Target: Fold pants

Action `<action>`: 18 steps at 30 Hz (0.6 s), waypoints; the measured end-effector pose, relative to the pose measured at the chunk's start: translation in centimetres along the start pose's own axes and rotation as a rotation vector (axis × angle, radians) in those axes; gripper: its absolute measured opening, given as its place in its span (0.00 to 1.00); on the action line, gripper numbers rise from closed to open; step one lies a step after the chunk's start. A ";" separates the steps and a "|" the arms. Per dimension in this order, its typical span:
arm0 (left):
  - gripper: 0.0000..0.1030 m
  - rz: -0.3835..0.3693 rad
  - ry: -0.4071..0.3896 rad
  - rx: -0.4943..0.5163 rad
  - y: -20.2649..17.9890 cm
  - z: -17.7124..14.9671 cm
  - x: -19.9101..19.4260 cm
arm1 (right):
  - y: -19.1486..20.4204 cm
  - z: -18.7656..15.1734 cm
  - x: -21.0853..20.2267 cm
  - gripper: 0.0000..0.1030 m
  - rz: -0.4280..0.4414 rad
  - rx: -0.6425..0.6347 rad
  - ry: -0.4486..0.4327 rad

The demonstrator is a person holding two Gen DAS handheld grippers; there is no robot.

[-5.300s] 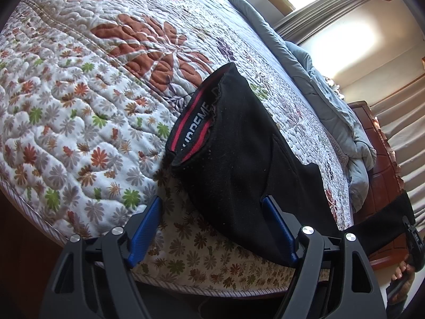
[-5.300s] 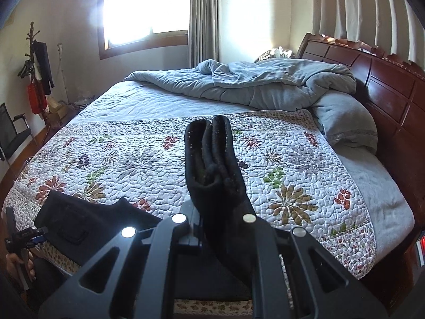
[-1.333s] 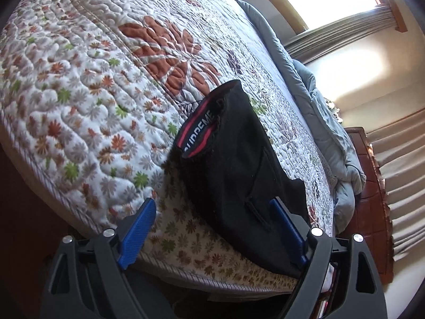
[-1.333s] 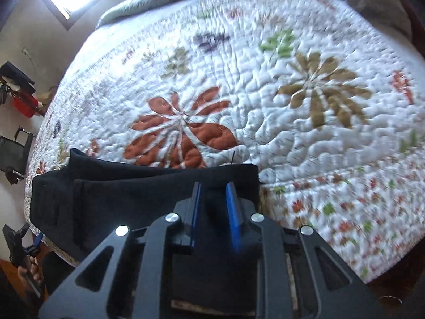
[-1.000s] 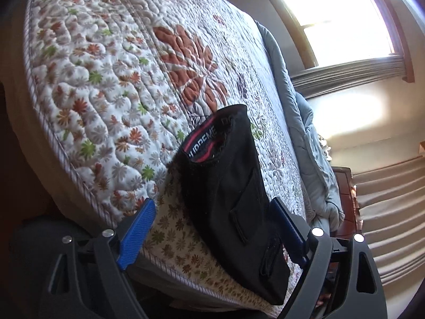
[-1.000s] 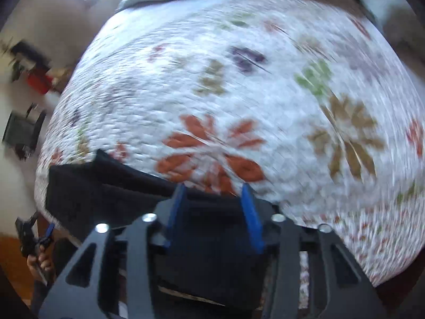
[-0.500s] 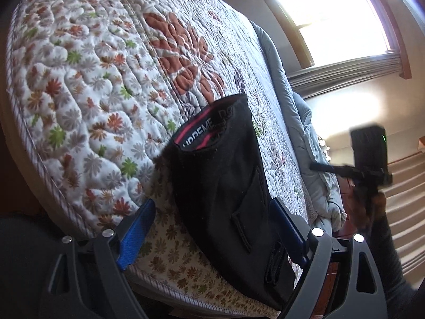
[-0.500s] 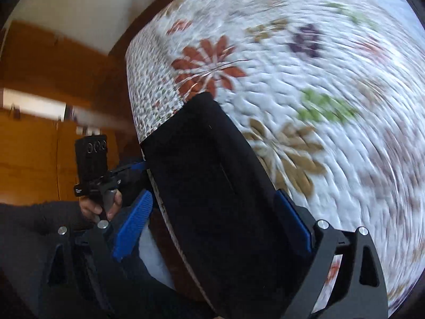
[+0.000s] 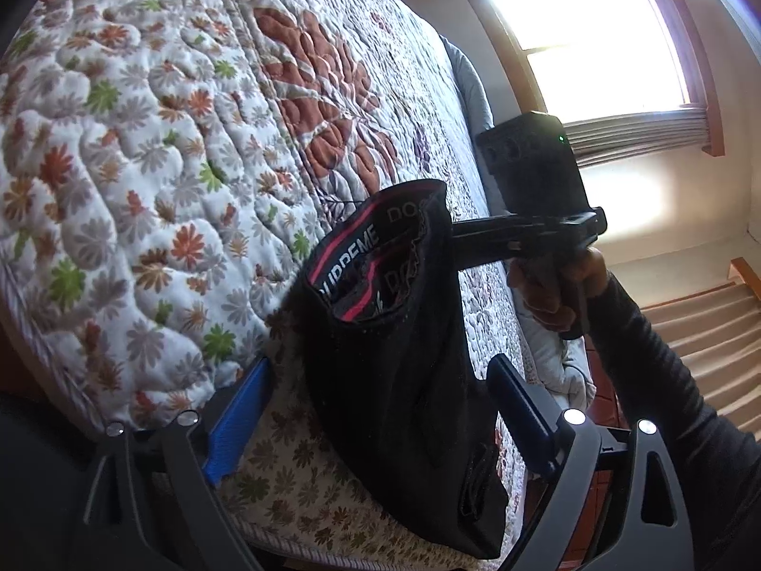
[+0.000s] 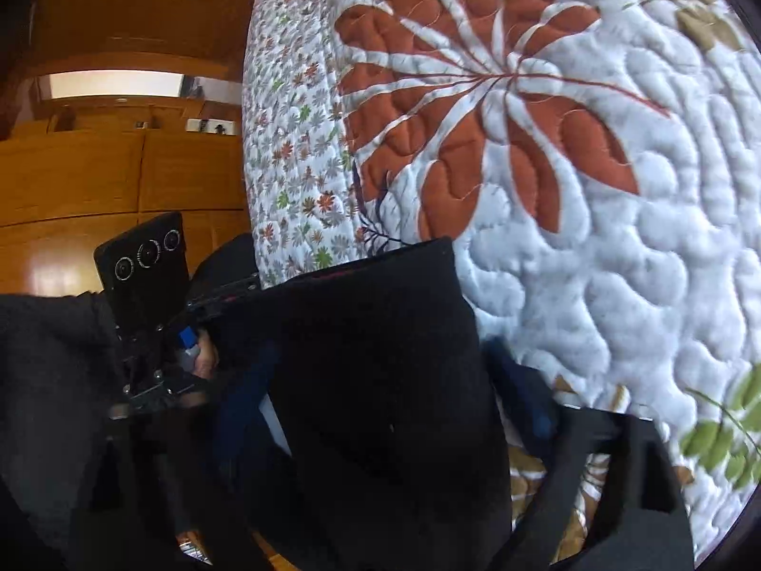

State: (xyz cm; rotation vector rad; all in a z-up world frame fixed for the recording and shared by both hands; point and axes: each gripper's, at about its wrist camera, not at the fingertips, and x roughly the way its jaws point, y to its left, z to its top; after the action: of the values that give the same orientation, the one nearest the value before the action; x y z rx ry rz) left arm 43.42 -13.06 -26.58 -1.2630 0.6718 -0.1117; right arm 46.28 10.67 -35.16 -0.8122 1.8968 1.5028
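**Folding pants at the bed's edge**

The left hand-held gripper (image 9: 375, 416) stood spread wide, empty, straddling the black pants (image 9: 399, 380). The right hand-held gripper (image 10: 380, 409) gaped likewise around them. The pants lay bunched in a narrow stack on the quilt (image 9: 142, 142), waistband (image 9: 361, 247) exposed. Judging by this, folds were partly made; tidying remained.

Home bedroom, quilted bed (image 9: 157, 152), curtained window (image 9: 594, 33)

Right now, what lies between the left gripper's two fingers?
In the left wrist view, the folded black pants lie between the open left gripper's fingers, on the floral quilt.
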 end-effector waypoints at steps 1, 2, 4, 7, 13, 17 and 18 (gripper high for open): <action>0.91 0.000 0.000 0.007 -0.1 0.2 0.1 | -0.3 -0.1 -0.2 0.62 0.015 0.001 -0.003; 0.92 -0.001 0.000 0.015 -0.1 0.7 0.0 | -0.5 -0.2 -0.6 0.57 0.031 0.003 -0.005; 0.93 0.007 0.000 0.030 1.0 2.3 -1.1 | -1.1 -1.0 -1.8 0.46 0.083 0.010 -0.027; 0.93 -0.002 -0.009 0.088 1.5 3.1 -2.6 | -1.3 -1.0 -2.1 0.44 0.111 0.010 -0.043; 0.92 -0.017 -0.015 0.089 0.0 5.1 -0.3 | -1.9 -0.9 -2.5 0.44 0.099 0.010 -0.043; 0.93 -0.004 -0.012 0.070 0.2 6.2 0.6 | -4.4 -1.6 -3.5 0.44 0.086 0.068 -0.067; 0.93 0.011 -0.006 0.091 -0.2 6.2 1.4 | -4.9 -1.7 -3.6 0.45 0.081 0.079 -0.075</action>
State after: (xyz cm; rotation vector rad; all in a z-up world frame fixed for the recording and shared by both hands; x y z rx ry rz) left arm 47.83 -8.48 -26.08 -1.1722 0.6611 -0.1278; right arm 52.21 8.50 -35.13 -0.6418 1.9414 1.4750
